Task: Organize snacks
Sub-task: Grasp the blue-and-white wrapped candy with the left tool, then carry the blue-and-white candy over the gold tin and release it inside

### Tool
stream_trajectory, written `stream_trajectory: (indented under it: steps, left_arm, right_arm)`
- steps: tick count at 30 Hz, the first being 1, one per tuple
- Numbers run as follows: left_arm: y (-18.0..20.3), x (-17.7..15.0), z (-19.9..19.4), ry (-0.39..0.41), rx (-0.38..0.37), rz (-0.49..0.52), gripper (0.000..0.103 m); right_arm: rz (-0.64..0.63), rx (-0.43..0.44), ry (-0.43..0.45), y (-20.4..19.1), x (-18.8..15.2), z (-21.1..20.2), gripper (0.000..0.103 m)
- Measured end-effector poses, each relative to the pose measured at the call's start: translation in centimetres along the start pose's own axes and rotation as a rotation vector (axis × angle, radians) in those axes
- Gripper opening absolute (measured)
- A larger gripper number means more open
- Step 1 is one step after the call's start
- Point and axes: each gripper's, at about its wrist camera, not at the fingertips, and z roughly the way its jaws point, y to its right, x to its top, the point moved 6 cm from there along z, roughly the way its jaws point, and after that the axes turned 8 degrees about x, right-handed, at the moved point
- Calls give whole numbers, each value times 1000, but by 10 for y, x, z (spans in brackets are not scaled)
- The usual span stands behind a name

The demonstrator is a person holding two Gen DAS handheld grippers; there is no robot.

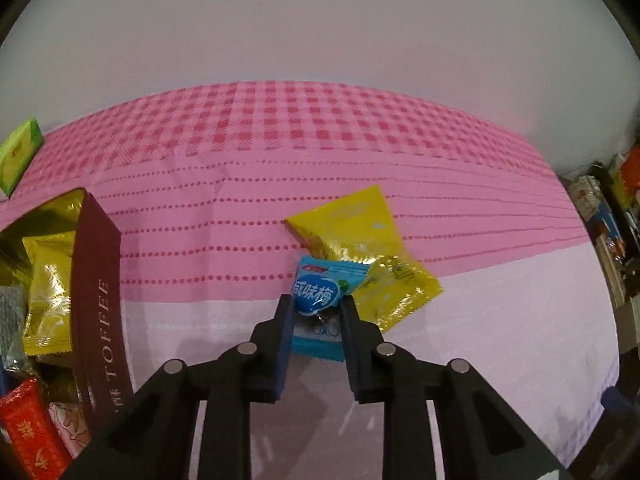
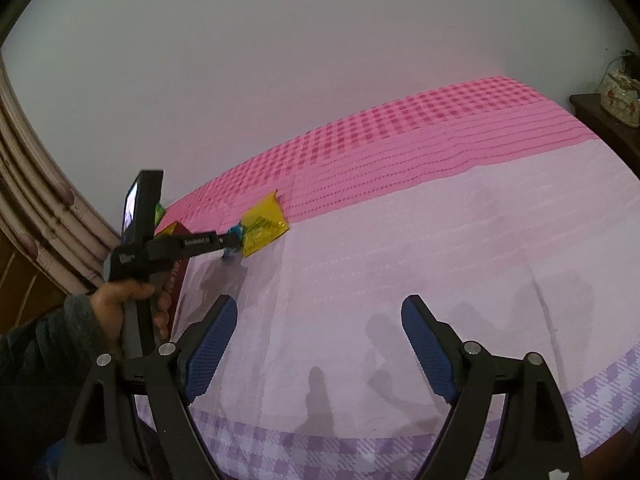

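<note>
Blue candy packet (image 1: 320, 304), partly hidden by the left tool (image 1: 316, 312) pinching it; right tool (image 2: 318, 344) wide, holding nothing.

Blue candy packet (image 1: 320, 300) half covered by the left gripper's pads (image 1: 352, 336), bottom print unreadable; toffee box (image 1: 98, 304) cut off at the left edge, red packet (image 1: 28, 436) clipped too, shelf clutter (image 1: 612, 220) just blur
</note>
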Motion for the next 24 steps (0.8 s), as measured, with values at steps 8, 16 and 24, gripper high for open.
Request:
stream_trajectory:
  steps: [8,16,24]
  left_arm:
    - [-3,-7,-69,106,21,39,22]
    - [-46,16,-118,175,180,17,22]
    - [-99,27,-166,245,396,-12,22]
  right_arm:
    - [-27,10,-6,-9,-2,0,82]
    - [-56,14,-2,-22,-4,-6,82]
    - [-72,28,-12,-31,-9,-7,82]
